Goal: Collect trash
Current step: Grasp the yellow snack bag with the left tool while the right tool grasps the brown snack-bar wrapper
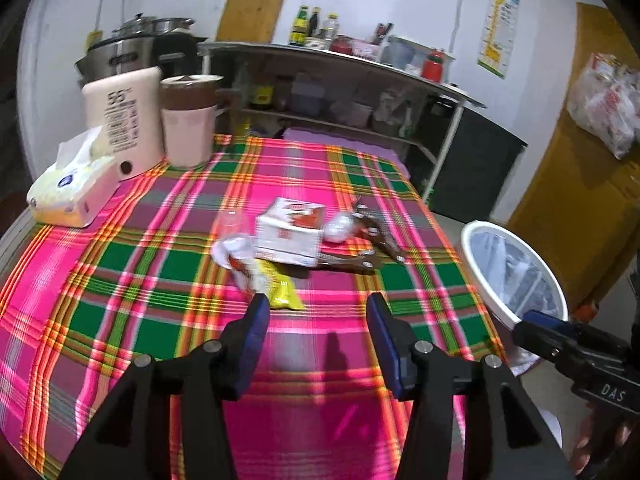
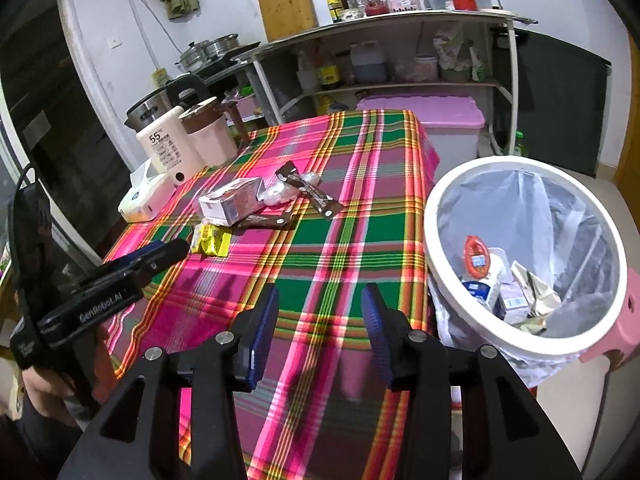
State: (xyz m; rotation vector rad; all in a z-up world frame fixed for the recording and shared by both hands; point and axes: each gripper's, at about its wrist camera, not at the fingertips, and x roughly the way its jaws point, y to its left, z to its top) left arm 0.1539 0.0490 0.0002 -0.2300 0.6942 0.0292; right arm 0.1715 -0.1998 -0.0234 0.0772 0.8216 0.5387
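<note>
A heap of trash lies mid-table on the plaid cloth: a white and orange carton [image 1: 290, 232] [image 2: 232, 202], a yellow wrapper [image 1: 280, 286] [image 2: 211, 239], brown wrappers [image 1: 362, 250] [image 2: 310, 190], a crumpled white ball [image 1: 340, 227] and a clear plastic cup [image 1: 230, 226]. A white bin [image 2: 524, 252] [image 1: 512, 272] with a clear liner and some trash stands at the table's right edge. My left gripper [image 1: 318, 306] is open and empty, just short of the yellow wrapper. My right gripper [image 2: 320, 294] is open and empty above the table's near right part, beside the bin.
At the table's far left stand a tissue pack [image 1: 76, 188], a cream water dispenser [image 1: 124, 120] and a pink jug [image 1: 190, 120]. A metal shelf [image 1: 344, 80] with bottles lines the wall behind. A pink stool [image 2: 616, 320] bears the bin.
</note>
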